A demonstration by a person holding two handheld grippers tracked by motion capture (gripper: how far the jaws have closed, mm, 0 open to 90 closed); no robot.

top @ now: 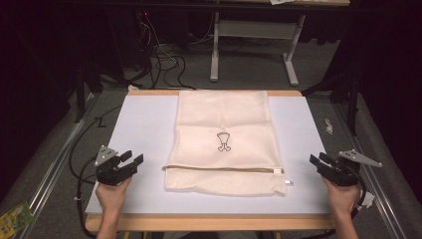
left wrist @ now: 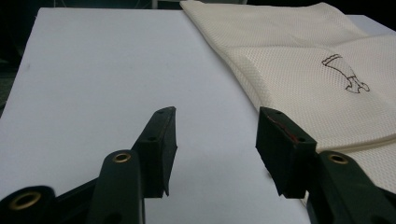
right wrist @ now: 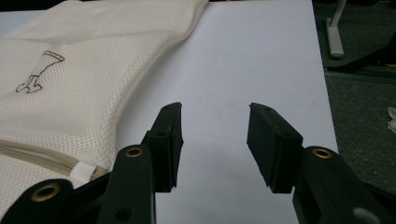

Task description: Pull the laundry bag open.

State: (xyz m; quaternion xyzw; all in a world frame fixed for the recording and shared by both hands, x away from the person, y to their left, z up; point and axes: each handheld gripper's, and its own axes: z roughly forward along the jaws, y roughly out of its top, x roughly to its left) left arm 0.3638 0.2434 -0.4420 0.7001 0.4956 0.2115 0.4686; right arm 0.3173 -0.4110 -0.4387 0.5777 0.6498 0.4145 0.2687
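mesh laundry bag (top: 225, 142) flat on white table (top: 139, 124), open tools either side, cables behind

The high view is lit from above: the table (top: 144, 129) is bright mid-frame, the edges and background fall dark. Both gripper views blur slightly at the bottom; shadows are soft.
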